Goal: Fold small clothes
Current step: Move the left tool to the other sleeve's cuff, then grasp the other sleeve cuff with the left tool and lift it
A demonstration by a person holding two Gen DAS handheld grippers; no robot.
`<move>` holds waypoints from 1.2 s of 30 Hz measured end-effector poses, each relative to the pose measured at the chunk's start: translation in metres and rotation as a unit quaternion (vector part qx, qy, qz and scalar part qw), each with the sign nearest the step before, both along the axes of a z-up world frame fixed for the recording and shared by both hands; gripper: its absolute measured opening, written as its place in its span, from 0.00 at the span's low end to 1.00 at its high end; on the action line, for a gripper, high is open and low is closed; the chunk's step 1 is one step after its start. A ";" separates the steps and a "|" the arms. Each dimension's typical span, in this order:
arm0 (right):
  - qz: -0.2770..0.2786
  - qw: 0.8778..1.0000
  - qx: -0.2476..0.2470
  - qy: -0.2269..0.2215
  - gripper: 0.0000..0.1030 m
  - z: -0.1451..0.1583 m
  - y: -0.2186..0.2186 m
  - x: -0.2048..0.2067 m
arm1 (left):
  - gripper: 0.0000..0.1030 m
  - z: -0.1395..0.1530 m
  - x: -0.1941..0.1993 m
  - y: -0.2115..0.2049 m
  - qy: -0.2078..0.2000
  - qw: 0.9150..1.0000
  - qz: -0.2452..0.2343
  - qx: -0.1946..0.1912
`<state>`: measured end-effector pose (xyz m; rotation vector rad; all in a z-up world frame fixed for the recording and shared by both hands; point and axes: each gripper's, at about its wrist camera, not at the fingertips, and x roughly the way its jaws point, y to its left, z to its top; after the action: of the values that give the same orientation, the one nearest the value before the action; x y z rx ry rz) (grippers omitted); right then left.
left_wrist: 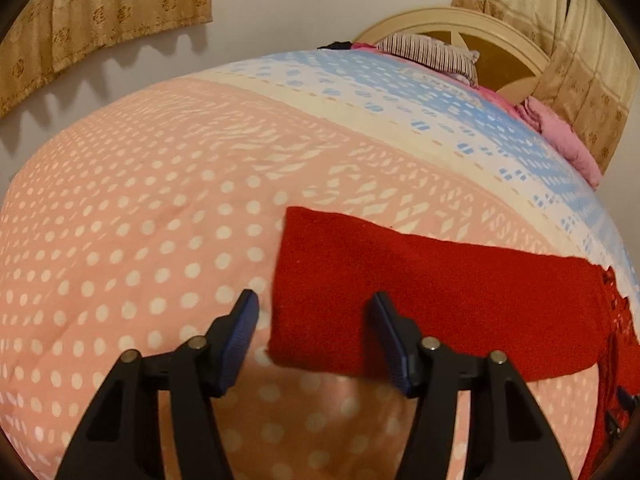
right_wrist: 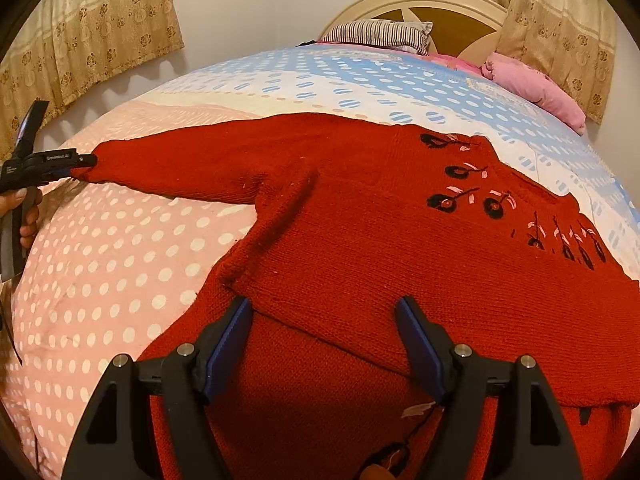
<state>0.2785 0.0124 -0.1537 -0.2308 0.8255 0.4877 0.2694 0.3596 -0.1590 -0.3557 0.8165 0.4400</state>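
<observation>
The sleeve point(right_wrist: 180, 168) end is to be gripped squarely by the released left tool point(left_wrist: 312, 312), then folded across the sweater point(right_wrist: 380, 248); the right tool point(right_wrist: 324, 316) hangs released above.

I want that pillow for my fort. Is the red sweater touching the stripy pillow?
Apart. The right wrist view shows blue-dotted bedspread lying bare between the red sweater and the stripy pillow.

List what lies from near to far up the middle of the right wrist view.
right gripper → red sweater → blue-and-white bedspread section → striped pillow → headboard
</observation>
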 end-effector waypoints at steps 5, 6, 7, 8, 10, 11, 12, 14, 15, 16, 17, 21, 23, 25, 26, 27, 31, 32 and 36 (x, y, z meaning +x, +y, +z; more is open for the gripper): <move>0.000 1.000 0.003 -0.001 0.73 0.000 -0.001 0.000 | 0.14 0.009 -0.005 0.003 -0.021 0.999 -0.017 -0.036; 0.000 1.000 0.004 0.000 0.73 0.000 -0.001 0.000 | 0.14 0.012 -0.007 0.001 -0.024 0.999 -0.019 -0.033; 0.000 1.000 0.004 0.000 0.73 0.000 -0.001 0.000 | 0.14 0.017 -0.009 -0.001 -0.029 0.999 -0.023 -0.031; 0.000 1.000 0.005 0.000 0.73 0.000 -0.001 0.000 | 0.14 0.023 -0.012 -0.002 -0.035 0.999 -0.024 -0.031; -0.001 1.000 0.006 0.000 0.73 0.000 -0.001 0.001 | 0.14 0.032 -0.016 -0.003 -0.046 0.998 -0.024 -0.038; -0.001 1.000 0.005 0.000 0.73 0.000 -0.001 0.001 | 0.14 0.039 -0.018 -0.003 -0.055 0.997 -0.025 -0.043; -0.001 1.000 0.006 0.000 0.73 0.000 -0.001 0.001 | 0.14 0.044 -0.019 -0.004 -0.060 0.997 -0.025 -0.045; -0.001 1.000 0.006 0.000 0.74 0.000 -0.001 0.001 | 0.14 0.058 -0.021 -0.007 -0.071 0.996 -0.026 -0.046; -0.001 1.000 0.006 0.000 0.74 0.000 -0.001 0.001 | 0.14 0.061 -0.020 -0.009 -0.074 0.996 -0.026 -0.044; -0.001 1.000 0.006 0.000 0.74 0.000 -0.001 0.001 | 0.14 0.068 -0.021 -0.012 -0.079 0.995 -0.030 -0.043; -0.001 1.000 0.006 -0.001 0.74 0.000 -0.001 0.001 | 0.14 0.072 -0.020 -0.014 -0.084 0.995 -0.033 -0.044; 0.000 1.000 0.013 0.004 0.74 0.001 -0.003 0.002 | 0.13 0.087 -0.019 -0.025 -0.100 0.992 -0.047 -0.056; 0.002 0.999 0.033 0.013 0.74 0.007 -0.008 0.002 | 0.13 0.094 -0.017 -0.033 -0.106 0.990 -0.058 -0.066; 0.000 0.998 0.062 0.021 0.74 0.015 -0.018 0.001 | 0.13 0.100 -0.015 -0.038 -0.111 0.989 -0.066 -0.073; -0.004 0.997 0.070 0.024 0.74 0.018 -0.024 0.000 | 0.13 0.105 -0.013 -0.043 -0.115 0.988 -0.073 -0.075; -0.012 0.997 0.073 0.029 0.74 0.022 -0.030 -0.002 | 0.13 0.108 -0.011 -0.047 -0.118 0.987 -0.077 -0.077; -0.027 0.997 0.061 0.032 0.74 0.034 -0.050 -0.012 | 0.13 0.121 -0.004 -0.061 -0.127 0.984 -0.088 -0.087; -0.029 0.997 0.062 0.033 0.74 0.038 -0.057 -0.015 | 0.13 0.125 -0.001 -0.065 -0.130 0.983 -0.091 -0.090; -0.038 0.996 0.076 0.031 0.74 0.048 -0.079 -0.025 | 0.13 0.133 0.005 -0.077 -0.133 0.982 -0.098 -0.094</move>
<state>0.2531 -0.0669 -0.1062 -0.0427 0.8502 0.4850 0.2739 0.2826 -0.0256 -0.4928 0.6248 0.1266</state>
